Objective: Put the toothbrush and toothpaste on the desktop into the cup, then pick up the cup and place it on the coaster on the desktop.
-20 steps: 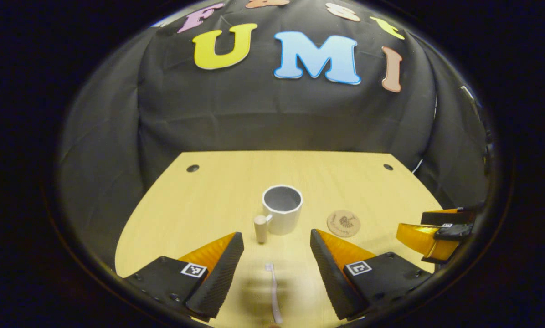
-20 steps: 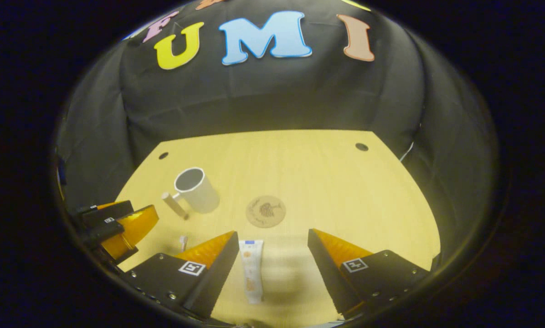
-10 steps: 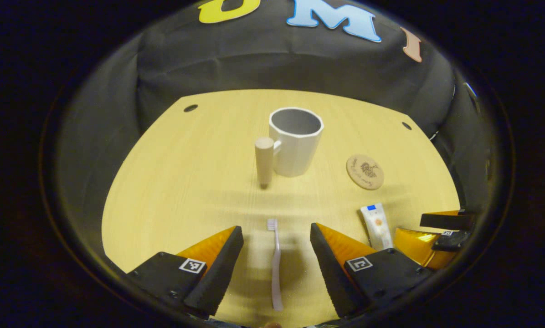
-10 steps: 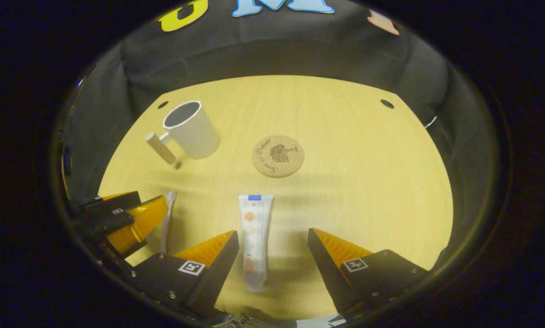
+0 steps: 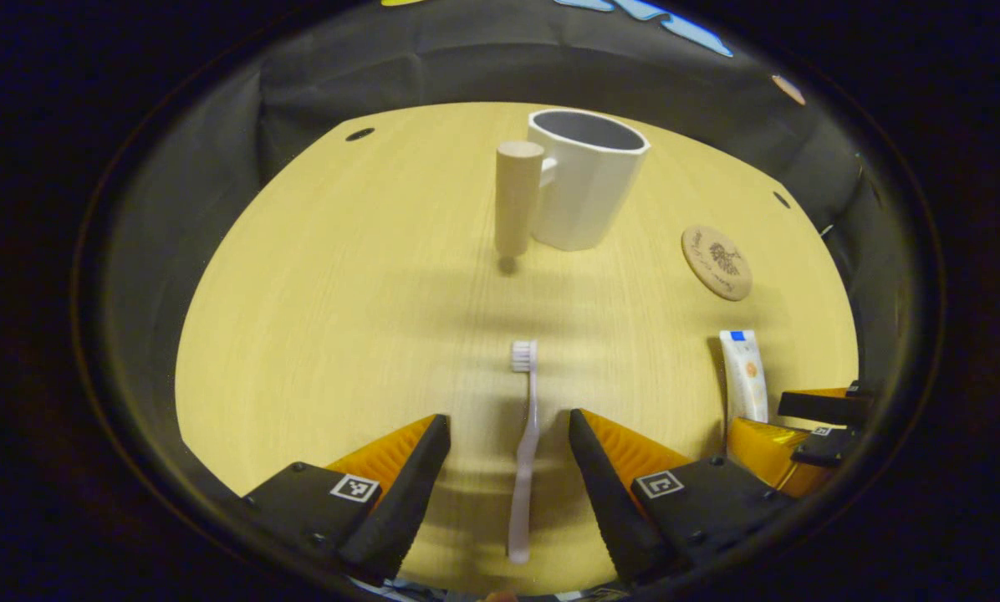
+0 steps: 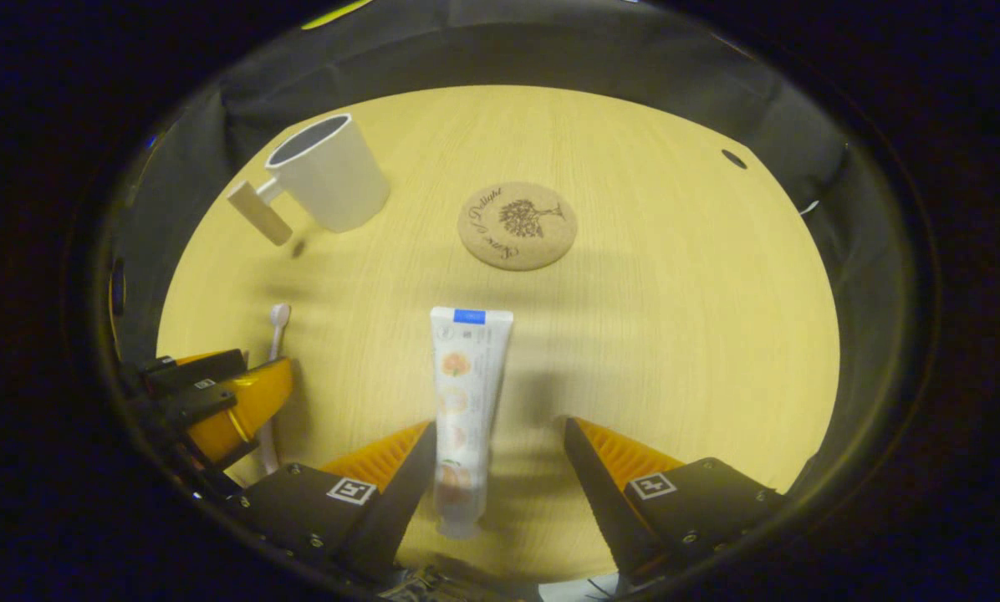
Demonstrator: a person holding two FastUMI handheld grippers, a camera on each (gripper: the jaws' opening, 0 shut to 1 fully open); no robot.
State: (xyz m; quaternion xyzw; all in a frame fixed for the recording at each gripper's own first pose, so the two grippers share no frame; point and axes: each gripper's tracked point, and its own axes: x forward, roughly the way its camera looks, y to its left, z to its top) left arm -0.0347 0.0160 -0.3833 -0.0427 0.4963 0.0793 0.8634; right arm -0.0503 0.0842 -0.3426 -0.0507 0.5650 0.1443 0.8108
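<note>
A pale toothbrush (image 5: 523,451) lies flat on the wooden desktop (image 5: 333,284), its handle between the fingers of my open left gripper (image 5: 508,422), bristles pointing away. A white toothpaste tube (image 6: 465,401) lies lengthwise in the gap of my open right gripper (image 6: 500,428), nearer its left finger. Neither gripper presses on anything. The white cup (image 5: 582,180) with a wooden handle (image 5: 517,196) stands upright farther back, and the round cork coaster (image 6: 517,225) lies to its right. In the left gripper view the toothpaste (image 5: 742,372) and coaster (image 5: 716,261) sit at the right.
The right gripper (image 5: 801,435) shows at the lower right of the left gripper view; the left gripper (image 6: 216,401) shows at the lower left of the right gripper view, beside the toothbrush (image 6: 274,351). Black cloth walls enclose the desktop's far and side edges.
Both grippers have tipped down and come forward toward the desktop. The toothbrush now lies deeper between the left fingers, and the toothpaste deeper between the right fingers.
</note>
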